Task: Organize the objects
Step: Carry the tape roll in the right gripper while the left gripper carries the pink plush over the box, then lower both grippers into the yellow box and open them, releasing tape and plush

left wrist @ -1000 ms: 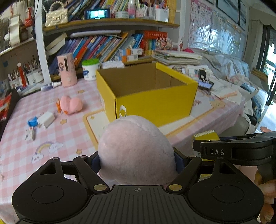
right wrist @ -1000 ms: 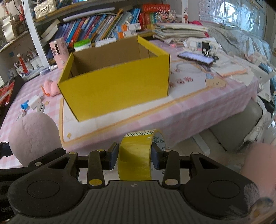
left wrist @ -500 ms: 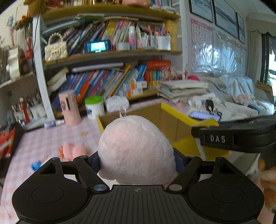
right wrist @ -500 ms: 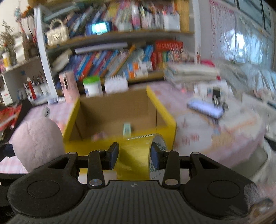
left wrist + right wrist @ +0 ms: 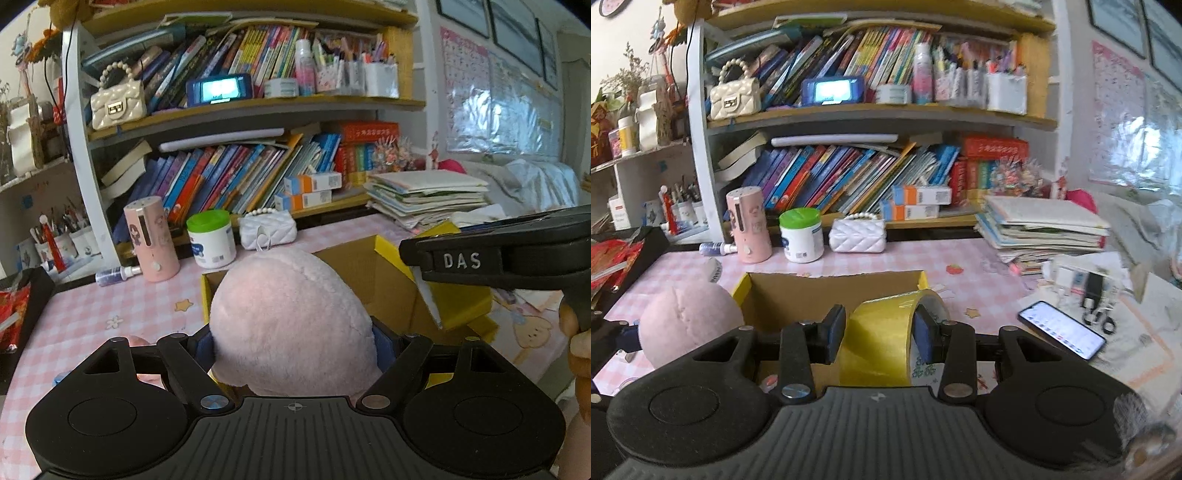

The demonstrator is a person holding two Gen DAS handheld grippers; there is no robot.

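My left gripper (image 5: 293,347) is shut on a round pink plush ball (image 5: 291,321) and holds it over the near left part of the open yellow cardboard box (image 5: 391,288). The ball also shows at the left of the right wrist view (image 5: 689,325). My right gripper (image 5: 879,336) is shut on a roll of yellow tape (image 5: 882,343) and holds it above the box (image 5: 831,295), whose brown inside lies just below. The right gripper's black body (image 5: 498,254) crosses the right side of the left wrist view.
The box stands on a pink checked tablecloth (image 5: 960,258). Behind it are a pink cylinder (image 5: 750,229), a green-lidded jar (image 5: 801,236), a white quilted purse (image 5: 857,236) and a bookshelf. A book stack (image 5: 1041,229) and a phone (image 5: 1060,328) lie to the right.
Both grippers have risen and moved forward with their loads, from in front of the box to over its opening. Both grips stay shut.
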